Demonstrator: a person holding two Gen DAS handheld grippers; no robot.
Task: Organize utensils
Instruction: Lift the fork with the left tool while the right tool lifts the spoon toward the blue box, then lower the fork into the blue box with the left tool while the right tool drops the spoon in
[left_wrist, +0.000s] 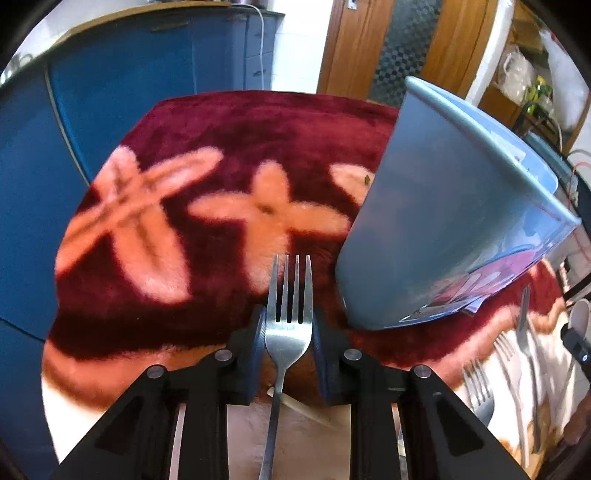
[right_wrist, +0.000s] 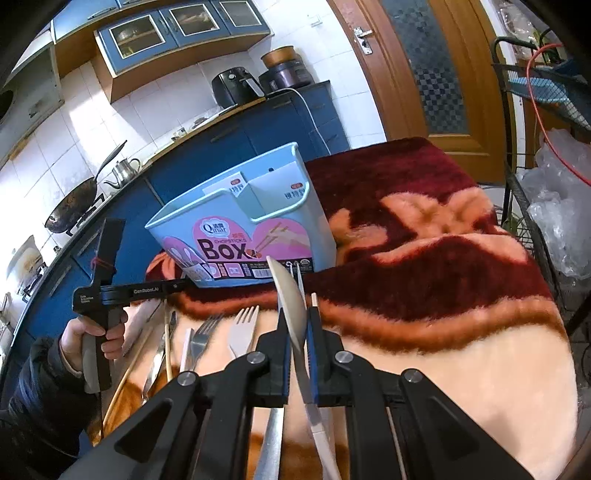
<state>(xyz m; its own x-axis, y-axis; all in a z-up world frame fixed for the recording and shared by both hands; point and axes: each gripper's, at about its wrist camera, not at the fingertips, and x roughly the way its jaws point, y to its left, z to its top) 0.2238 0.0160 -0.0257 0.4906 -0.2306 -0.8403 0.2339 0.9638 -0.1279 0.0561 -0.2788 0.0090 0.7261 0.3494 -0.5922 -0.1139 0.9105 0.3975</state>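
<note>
My left gripper (left_wrist: 289, 325) is shut on a steel fork (left_wrist: 289, 310), tines pointing forward, held above the red floral blanket (left_wrist: 207, 125). The light blue chopsticks box (left_wrist: 436, 221) stands just to its right. My right gripper (right_wrist: 296, 328) is shut on a pale spoon (right_wrist: 290, 299) held edge-on, bowl forward. The chopsticks box (right_wrist: 243, 225) stands ahead and slightly left of it. The left gripper's body (right_wrist: 99, 291) shows at left in the right wrist view, in a hand.
Loose forks (right_wrist: 242, 328), a knife and chopsticks (right_wrist: 168, 339) lie on the blanket below the box. More forks (left_wrist: 480, 387) lie at right in the left wrist view. Blue kitchen cabinets (left_wrist: 122, 81) stand behind the table; a wire rack (right_wrist: 539, 155) stands at right.
</note>
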